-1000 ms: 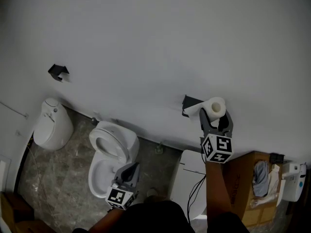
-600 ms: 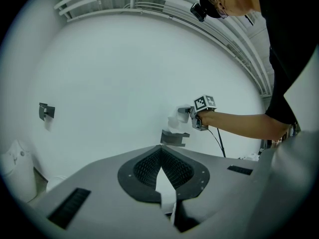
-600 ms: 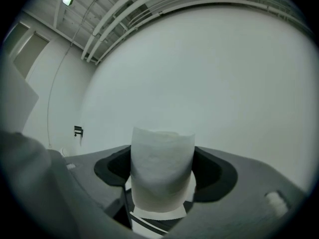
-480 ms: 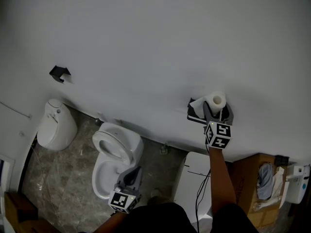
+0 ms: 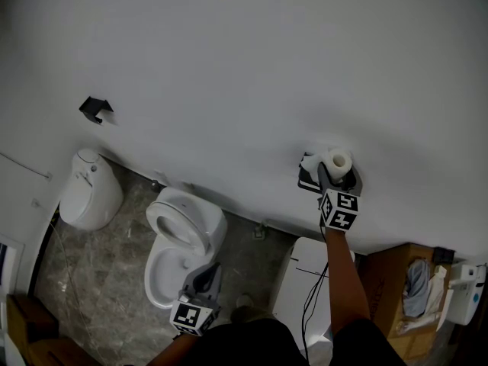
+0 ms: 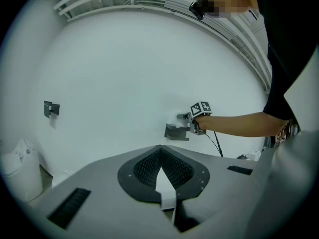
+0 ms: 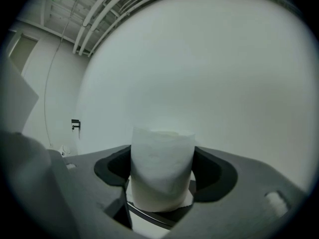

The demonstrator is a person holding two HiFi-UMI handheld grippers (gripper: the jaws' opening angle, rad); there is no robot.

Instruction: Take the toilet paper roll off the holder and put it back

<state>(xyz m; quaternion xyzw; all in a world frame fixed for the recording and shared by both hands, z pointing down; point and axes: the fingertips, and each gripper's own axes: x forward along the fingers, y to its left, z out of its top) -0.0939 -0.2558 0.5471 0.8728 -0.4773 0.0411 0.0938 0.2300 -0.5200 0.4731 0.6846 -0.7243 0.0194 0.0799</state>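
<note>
Wall (image 5: 229, 67): white and bare. It carries the dark toilet paper holder (image 5: 308, 181) at the right and a second dark bracket (image 5: 94, 108) well apart at the left.
Floor (image 5: 91, 280): grey stone-pattern tiles.
Toilet (image 5: 183, 239): its bowl stands open, and what is in it cannot be made out.
Cardboard box (image 5: 385, 280): stands at the lower right, open at the top. It holds a crumpled grey-blue cloth (image 5: 412, 274), with some pale items beside it that are too small to name.
Right hand-held gripper (image 5: 339, 180): reaches out to the holder, with its jaws clamped on either side of the toilet paper roll (image 5: 336, 160).
Left hand-held gripper (image 5: 200, 284): hangs low above the toilet, well apart from the work. Its jaw tips are together and nothing is between them.
Toilet paper roll: stands upright, core opening upward, right at the holder. A dark curved edge shows just under its base in the right gripper view. Whether the roll already rests on the holder cannot be told.
Step in hand (judged): seating the roll back on the holder.
Good practice: keep the roll upright and centred over the holder. Lower it until the holder bears its weight, and only then part the jaws. Draw straight back from the wall so the loose sheet is not snagged.
</note>
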